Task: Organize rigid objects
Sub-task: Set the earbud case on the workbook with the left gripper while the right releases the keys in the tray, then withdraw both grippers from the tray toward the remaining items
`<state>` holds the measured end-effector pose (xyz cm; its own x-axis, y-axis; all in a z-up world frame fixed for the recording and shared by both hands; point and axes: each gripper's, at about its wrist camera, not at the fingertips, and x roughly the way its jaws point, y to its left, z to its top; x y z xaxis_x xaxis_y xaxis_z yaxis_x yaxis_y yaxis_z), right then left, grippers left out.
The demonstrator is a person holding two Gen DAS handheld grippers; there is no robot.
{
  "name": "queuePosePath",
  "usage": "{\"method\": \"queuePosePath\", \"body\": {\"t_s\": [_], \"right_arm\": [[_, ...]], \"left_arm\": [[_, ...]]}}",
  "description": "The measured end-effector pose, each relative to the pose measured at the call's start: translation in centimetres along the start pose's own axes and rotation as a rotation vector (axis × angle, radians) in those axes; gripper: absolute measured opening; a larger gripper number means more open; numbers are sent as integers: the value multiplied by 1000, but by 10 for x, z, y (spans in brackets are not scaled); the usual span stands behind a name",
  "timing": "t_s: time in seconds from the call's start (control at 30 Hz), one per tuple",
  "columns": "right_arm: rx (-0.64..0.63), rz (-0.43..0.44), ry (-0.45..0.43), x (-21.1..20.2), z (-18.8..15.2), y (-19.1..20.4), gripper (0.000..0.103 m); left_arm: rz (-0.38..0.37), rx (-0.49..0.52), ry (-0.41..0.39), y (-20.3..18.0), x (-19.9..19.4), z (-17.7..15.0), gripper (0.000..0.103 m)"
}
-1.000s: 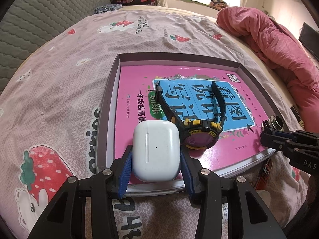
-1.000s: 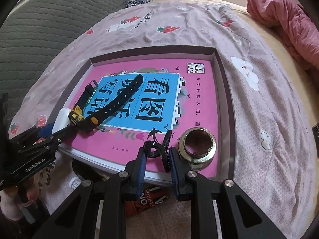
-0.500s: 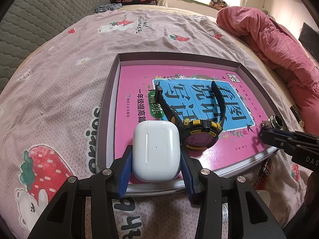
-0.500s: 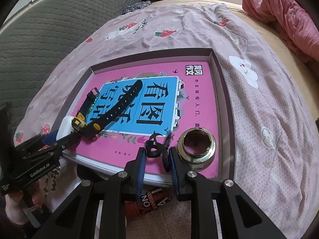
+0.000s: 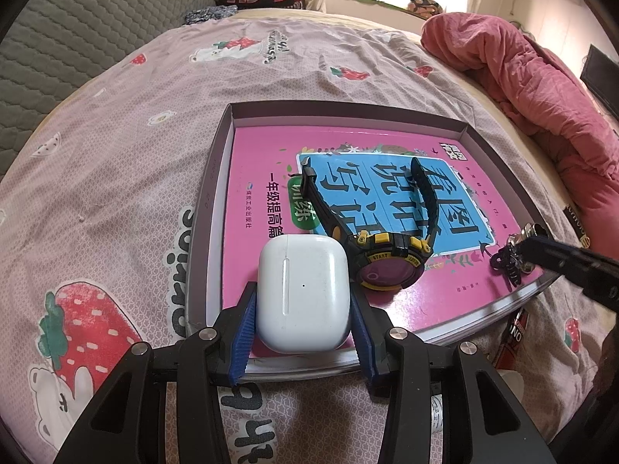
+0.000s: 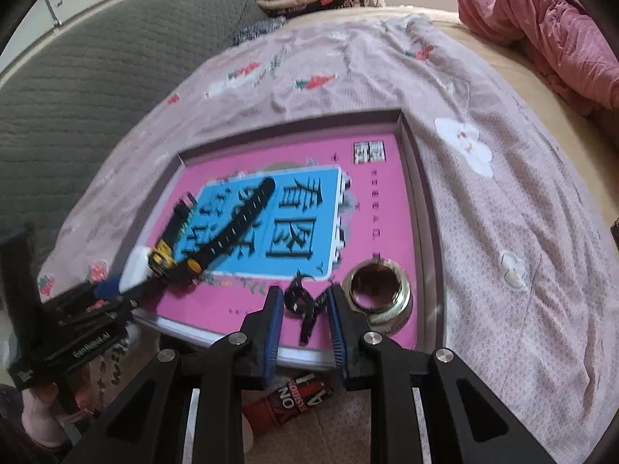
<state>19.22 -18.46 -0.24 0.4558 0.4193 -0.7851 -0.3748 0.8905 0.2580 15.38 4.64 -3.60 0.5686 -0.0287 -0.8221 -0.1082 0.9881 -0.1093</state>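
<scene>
Placing step. Left gripper (image 5: 303, 309) clamped white earbud case (image 5: 303, 294), resting on pink book (image 5: 348, 193) in tray (image 5: 211, 201); watch (image 5: 387, 259) just right. Right gripper (image 6: 303, 309) pinched black clip (image 6: 305, 305) (metal ring (image 6: 377, 295) beside). Next, likely: release both, retreat without nudging.
</scene>
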Motion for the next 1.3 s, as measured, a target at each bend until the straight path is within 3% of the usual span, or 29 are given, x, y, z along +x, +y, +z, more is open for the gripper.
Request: {"method": "queuePosePath", "body": {"t_s": [0.57, 0.73, 0.9, 1.0, 1.13, 1.3], "right_arm": [[-36, -19, -55, -10, -1, 4, 24], [-32, -21, -60, -10, -1, 3, 31], [-46, -21, -74, -12, 0, 5, 31], [-65, -25, -98, -16, 0, 8, 31], [-83, -31, -123, -20, 0, 12, 32], [-97, -42, -143, -25, -1, 13, 43]], "left_arm": [[2, -7, -14, 0, -5, -2, 46], [-10, -19, -41, 2, -13, 1, 47], [-13, -23, -48, 3, -17, 2, 47], [-20, -26, -60, 3, -21, 3, 49], [-29, -30, -77, 4, -27, 3, 58], [-25, -33, -86, 6, -32, 3, 59]]}}
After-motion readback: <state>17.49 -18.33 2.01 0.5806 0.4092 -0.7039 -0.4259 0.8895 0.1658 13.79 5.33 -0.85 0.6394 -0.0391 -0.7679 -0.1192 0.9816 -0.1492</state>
